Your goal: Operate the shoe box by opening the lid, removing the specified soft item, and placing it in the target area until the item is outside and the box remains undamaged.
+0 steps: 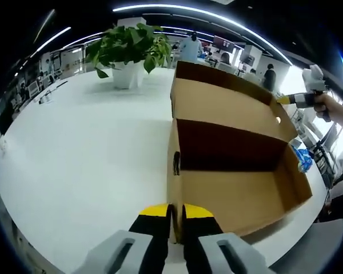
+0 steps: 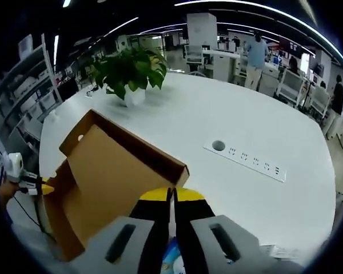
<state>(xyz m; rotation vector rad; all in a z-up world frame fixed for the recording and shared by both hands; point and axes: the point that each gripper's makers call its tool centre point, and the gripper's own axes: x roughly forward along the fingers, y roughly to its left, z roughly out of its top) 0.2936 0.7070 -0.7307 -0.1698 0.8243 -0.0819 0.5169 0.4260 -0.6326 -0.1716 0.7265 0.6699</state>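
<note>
The shoe box (image 1: pixel 234 171) is sitting open at centre right of the left gripper view, lid (image 2: pixel 120 165) thrown back; the left gripper (image 1: pixel 176 212) is clenching the box's near wall; the right gripper (image 2: pixel 171 197) is gripping something blue and white, probably the soft item (image 2: pixel 172 258), cut off at bottom; carrying it to the table (image 2: pixel 240 131) seems next.

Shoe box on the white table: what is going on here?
A person works with a tool in each hand. The left tool is clamped on the near wall of the shoe box, whose lid is folded back open. The box's visible inside looks empty. The right tool sits at the lid's edge, and a blue-white item lies beside the box.
</note>
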